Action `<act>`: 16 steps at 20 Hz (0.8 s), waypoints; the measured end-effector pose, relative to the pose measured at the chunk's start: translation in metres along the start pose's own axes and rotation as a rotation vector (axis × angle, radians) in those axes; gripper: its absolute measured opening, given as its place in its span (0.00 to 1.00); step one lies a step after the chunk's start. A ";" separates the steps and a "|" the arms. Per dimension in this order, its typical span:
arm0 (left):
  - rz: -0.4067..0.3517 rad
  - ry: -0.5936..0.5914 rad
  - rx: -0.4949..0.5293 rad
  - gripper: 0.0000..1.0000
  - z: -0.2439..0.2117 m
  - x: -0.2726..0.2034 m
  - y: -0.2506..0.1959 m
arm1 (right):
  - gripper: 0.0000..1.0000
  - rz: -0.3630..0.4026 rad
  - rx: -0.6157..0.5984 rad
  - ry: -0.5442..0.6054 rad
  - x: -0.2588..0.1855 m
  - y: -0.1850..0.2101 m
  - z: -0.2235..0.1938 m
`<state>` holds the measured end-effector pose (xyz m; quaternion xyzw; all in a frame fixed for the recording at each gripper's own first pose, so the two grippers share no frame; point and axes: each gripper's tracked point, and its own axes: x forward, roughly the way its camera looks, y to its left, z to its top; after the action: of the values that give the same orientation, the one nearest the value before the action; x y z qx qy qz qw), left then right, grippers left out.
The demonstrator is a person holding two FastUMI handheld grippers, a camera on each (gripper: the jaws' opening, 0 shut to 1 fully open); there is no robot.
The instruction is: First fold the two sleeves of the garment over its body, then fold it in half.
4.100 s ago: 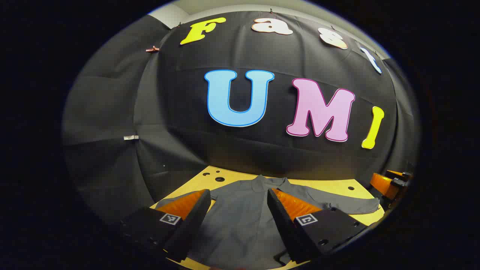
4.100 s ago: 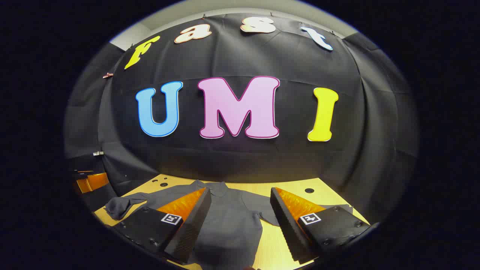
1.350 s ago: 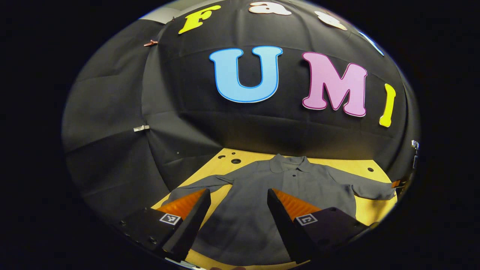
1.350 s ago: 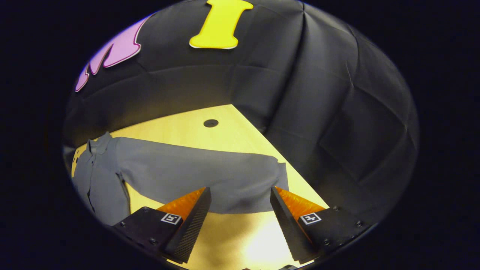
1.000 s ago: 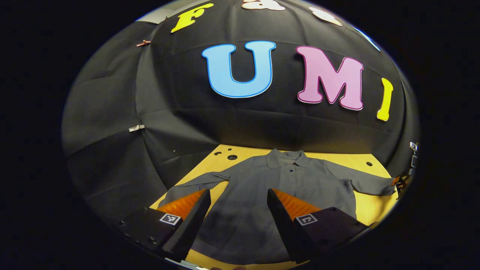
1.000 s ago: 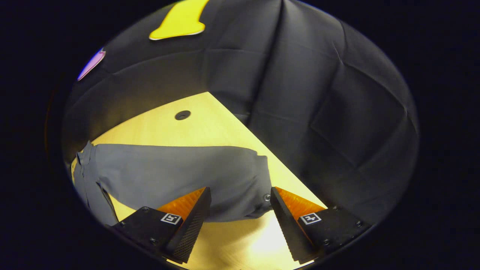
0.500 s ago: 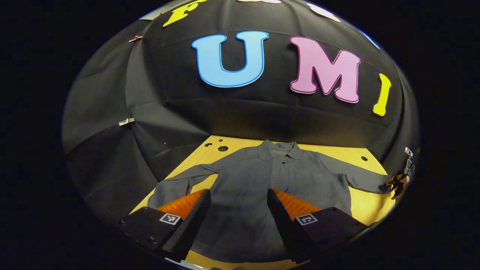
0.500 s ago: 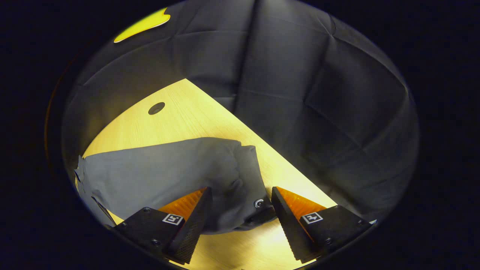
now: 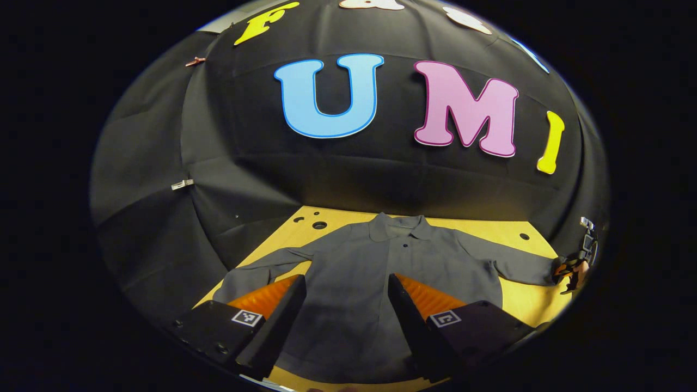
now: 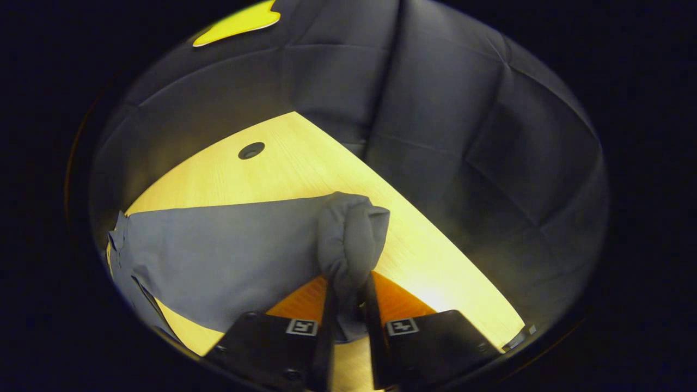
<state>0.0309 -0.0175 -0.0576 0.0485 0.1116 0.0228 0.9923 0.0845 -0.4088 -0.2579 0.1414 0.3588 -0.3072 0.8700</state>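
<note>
at the 6 o'clock edge of the right gripper view, the right gripper [image 10: 348, 296] is pinching the bunched cuff of the right sleeve [image 10: 239, 261], fingers closed on the cloth. the sleeve's long axis is running toward 9 o'clock, to the grey shirt [image 9: 375, 272] body lying flat on the wooden table [image 10: 272, 169]. the left gripper [image 9: 346, 305] is hovering over the shirt's hem, jaws apart, gripping nothing. judgement: right sleeve folds first, carried toward 9 o'clock.
</note>
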 end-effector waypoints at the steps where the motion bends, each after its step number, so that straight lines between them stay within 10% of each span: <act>1: 0.005 -0.002 -0.001 0.96 0.001 -0.001 0.002 | 0.19 0.010 0.002 0.001 0.003 0.002 0.000; 16: 0.035 -0.004 -0.029 0.96 0.001 -0.013 0.040 | 0.05 0.130 -0.209 -0.173 -0.096 0.083 0.073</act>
<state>0.0169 0.0215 -0.0499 0.0361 0.1084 0.0417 0.9926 0.1234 -0.3372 -0.1360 0.0461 0.3025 -0.2220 0.9258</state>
